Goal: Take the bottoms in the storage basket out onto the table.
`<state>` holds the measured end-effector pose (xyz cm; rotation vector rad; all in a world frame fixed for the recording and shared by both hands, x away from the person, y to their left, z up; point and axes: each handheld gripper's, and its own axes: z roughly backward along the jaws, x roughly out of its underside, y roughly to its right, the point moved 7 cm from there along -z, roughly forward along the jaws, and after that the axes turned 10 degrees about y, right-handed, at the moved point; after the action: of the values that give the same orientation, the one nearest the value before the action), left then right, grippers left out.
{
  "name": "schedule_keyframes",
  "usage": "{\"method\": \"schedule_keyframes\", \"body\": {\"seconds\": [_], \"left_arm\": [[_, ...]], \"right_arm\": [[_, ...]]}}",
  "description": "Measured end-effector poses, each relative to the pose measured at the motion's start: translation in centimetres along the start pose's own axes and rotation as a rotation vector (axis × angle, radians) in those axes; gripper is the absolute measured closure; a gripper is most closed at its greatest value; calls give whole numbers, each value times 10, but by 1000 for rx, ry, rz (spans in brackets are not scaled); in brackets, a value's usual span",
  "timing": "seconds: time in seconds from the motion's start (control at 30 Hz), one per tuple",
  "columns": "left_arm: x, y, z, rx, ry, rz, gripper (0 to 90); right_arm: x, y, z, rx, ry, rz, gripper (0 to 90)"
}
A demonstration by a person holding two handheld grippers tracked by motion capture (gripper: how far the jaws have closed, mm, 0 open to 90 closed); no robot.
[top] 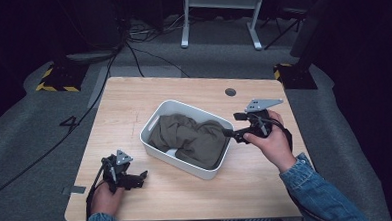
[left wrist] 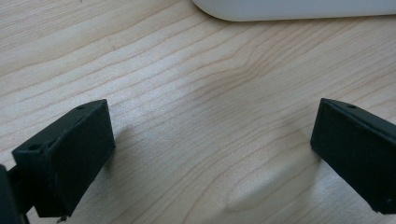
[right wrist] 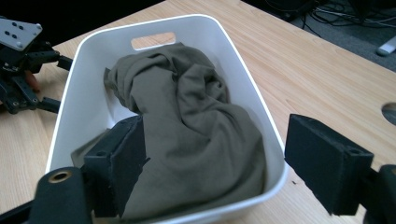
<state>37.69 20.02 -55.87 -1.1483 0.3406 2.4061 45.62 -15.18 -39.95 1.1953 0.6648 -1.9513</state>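
Observation:
A white plastic bin stands in the middle of the wooden table, holding a crumpled olive-green cloth. In the right gripper view the cloth fills most of the bin. My right gripper hovers at the bin's right end, open, its jaws spread either side of the bin's near rim with nothing between them. My left gripper rests low over the table near the front left, open, over bare wood. The left gripper also appears beyond the bin in the right gripper view.
The table has a round cable hole near its back edge. Cables and a white desk frame lie on the grey floor behind. The bin's wall sits just ahead of the left gripper.

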Motion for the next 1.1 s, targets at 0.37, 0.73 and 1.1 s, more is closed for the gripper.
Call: {"method": "schedule_keyframes", "body": {"seconds": [0.37,0.73,1.1], "left_arm": [[0,0,0,0,0,0,0],[0,0,0,0,0,0,0],[0,0,0,0,0,0,0]], "right_arm": [[-17,-21,-45,-54,-14,8,179],[-19,-45,-92,-117,-30,-12,158],[0,-51,-134,-90,-91,-2,158]]}}
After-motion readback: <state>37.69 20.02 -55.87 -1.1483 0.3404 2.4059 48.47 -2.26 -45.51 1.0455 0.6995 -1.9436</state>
